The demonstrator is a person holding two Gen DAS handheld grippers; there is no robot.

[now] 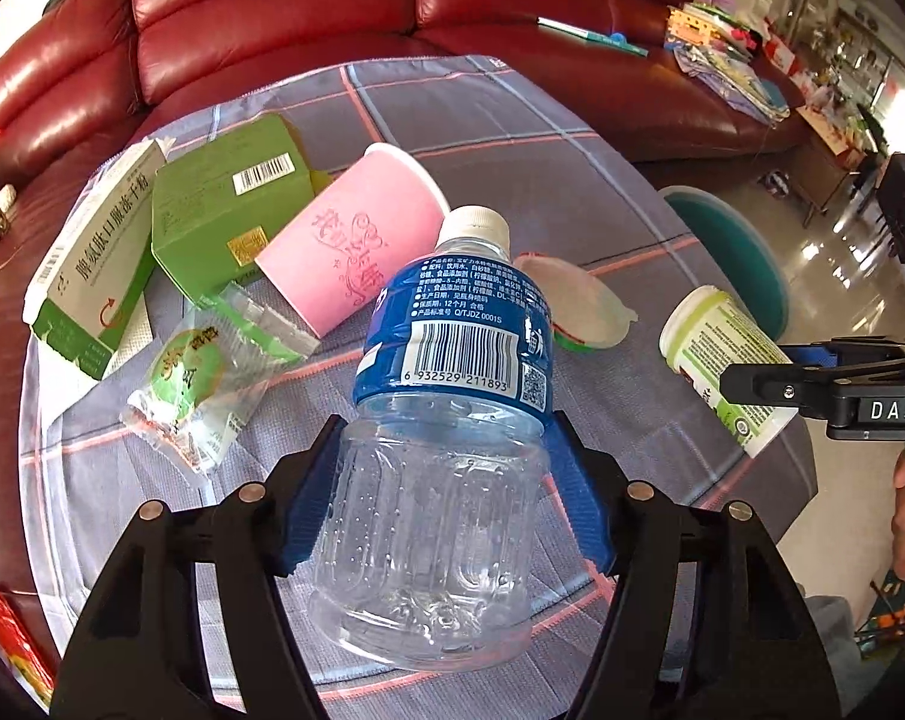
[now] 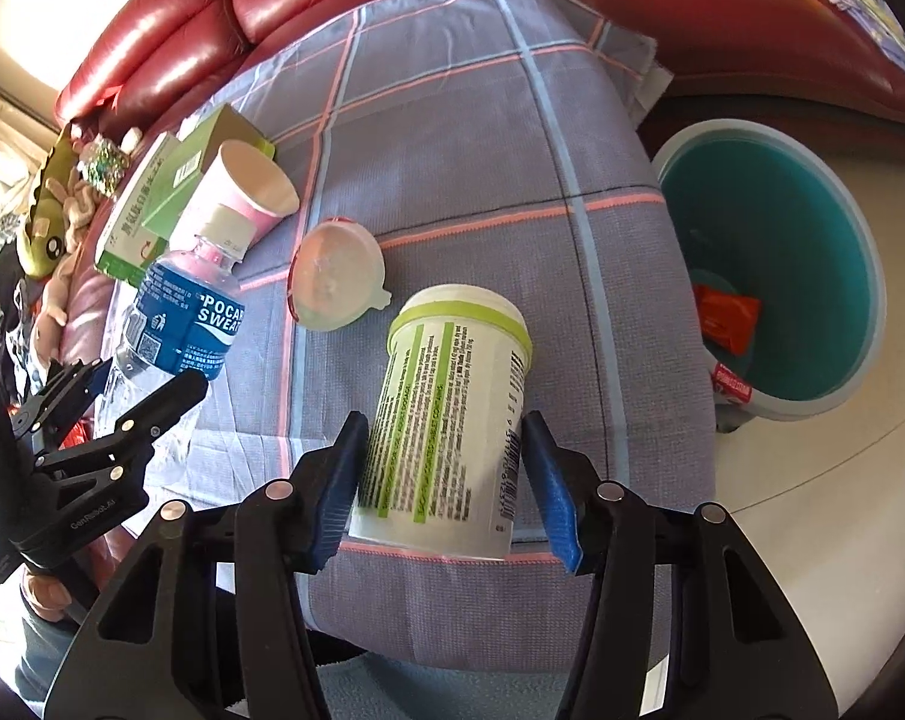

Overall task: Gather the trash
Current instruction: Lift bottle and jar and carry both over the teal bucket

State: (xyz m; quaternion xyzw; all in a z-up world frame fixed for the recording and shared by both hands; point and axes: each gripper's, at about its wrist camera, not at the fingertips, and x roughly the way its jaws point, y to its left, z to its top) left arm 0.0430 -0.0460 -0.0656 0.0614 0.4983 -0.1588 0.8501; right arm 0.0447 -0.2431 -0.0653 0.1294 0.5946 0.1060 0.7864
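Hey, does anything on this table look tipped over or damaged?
Yes. The pink paper cup lies on its side against the green box, whose end flap hangs open. The clear snack wrapper beside them is torn and crumpled.

I note red leather sofa (image 1: 284, 12) behind, books piled (image 1: 722, 54) on its far end, plush toys (image 2: 56, 222) at left.

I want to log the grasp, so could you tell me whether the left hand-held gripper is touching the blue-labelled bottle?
Touching: in the left wrist view, both blue pads of the left hand-held gripper press the clear sides of the blue-labelled bottle.
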